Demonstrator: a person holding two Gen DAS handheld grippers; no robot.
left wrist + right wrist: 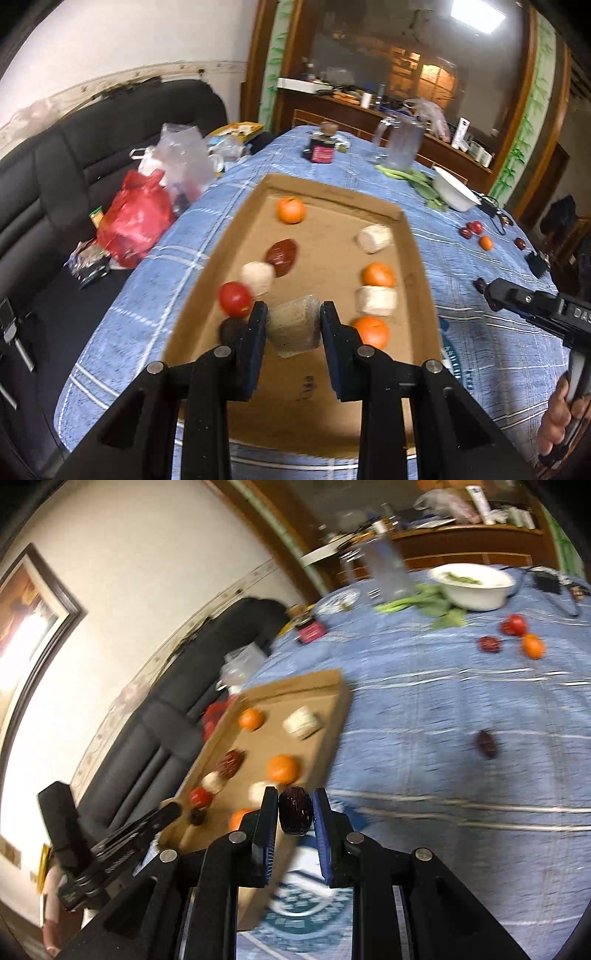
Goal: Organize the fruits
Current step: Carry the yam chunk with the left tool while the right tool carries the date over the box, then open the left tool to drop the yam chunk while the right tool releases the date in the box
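Over the cardboard tray (236,206) on the blue worktop (480,332), the left claw (293,314) is squeezing a pale roll (293,330). By the tray's right edge, the right claw (295,806) is gripping a dark red date (295,810). Oranges (291,209) are sitting inside.

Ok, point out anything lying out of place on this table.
Several fruits lie loose on the blue cloth outside the cardboard tray: a dark date alone, plus a date, tomato and orange clustered near the white bowl.
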